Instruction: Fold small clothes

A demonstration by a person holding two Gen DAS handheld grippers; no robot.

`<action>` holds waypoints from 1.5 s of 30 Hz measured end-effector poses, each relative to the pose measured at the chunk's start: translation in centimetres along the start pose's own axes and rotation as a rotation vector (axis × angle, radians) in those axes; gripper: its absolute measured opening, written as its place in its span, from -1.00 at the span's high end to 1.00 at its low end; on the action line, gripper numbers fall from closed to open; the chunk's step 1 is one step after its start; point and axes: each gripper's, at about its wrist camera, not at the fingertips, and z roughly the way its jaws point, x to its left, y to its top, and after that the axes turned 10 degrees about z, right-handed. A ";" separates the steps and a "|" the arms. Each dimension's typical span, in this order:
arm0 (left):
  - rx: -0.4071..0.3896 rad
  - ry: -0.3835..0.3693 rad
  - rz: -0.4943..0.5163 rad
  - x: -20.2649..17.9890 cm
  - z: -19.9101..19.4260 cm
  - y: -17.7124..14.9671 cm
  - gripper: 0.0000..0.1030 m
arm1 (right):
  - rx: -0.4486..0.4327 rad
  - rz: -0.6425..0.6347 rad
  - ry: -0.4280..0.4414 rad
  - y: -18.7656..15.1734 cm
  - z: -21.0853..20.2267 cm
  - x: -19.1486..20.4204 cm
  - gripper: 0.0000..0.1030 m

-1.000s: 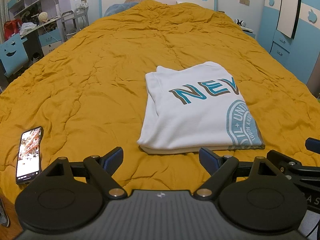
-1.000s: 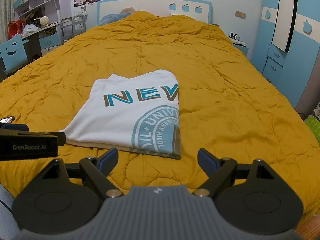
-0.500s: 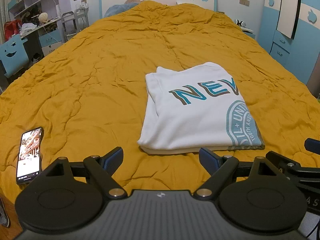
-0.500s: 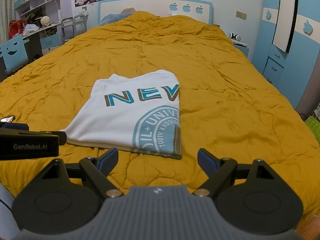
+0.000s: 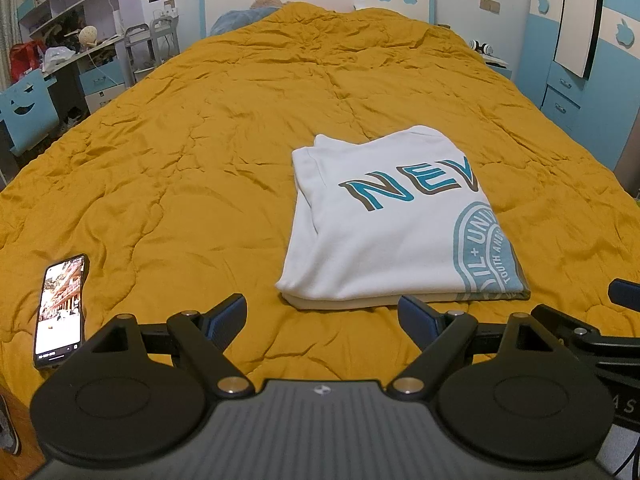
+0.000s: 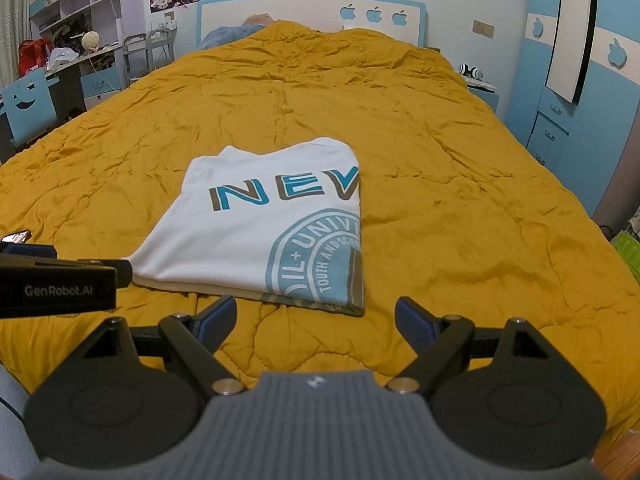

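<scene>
T-shirt (image 5: 384, 224) unmoved, tongs (image 5: 322, 314) still open

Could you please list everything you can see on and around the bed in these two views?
T-shirt: one, white with teal print, folded, on the quilt.
Quilt: one, mustard yellow, covering the bed.
Phone: one, dark, screen lit, on the quilt left of the shirt.
Headboard: one, white and blue, apple cut-outs, far end.
Wardrobe: one, blue and white, right side.
Desk and shelves: cluttered, left side.
Left tongs: one, black, open, empty.
Right tongs: one, black, open, empty.
</scene>
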 end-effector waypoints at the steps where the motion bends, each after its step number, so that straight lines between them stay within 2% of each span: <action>1: 0.000 0.000 0.000 0.1 0.0 0.0 -0.94 | -0.001 0.000 0.000 0.0 0.0 0.0 -0.59; 45: -0.011 0.008 0.004 0.0 -0.3 0.1 -0.94 | -0.001 0.001 0.000 0.0 0.0 -0.1 -0.59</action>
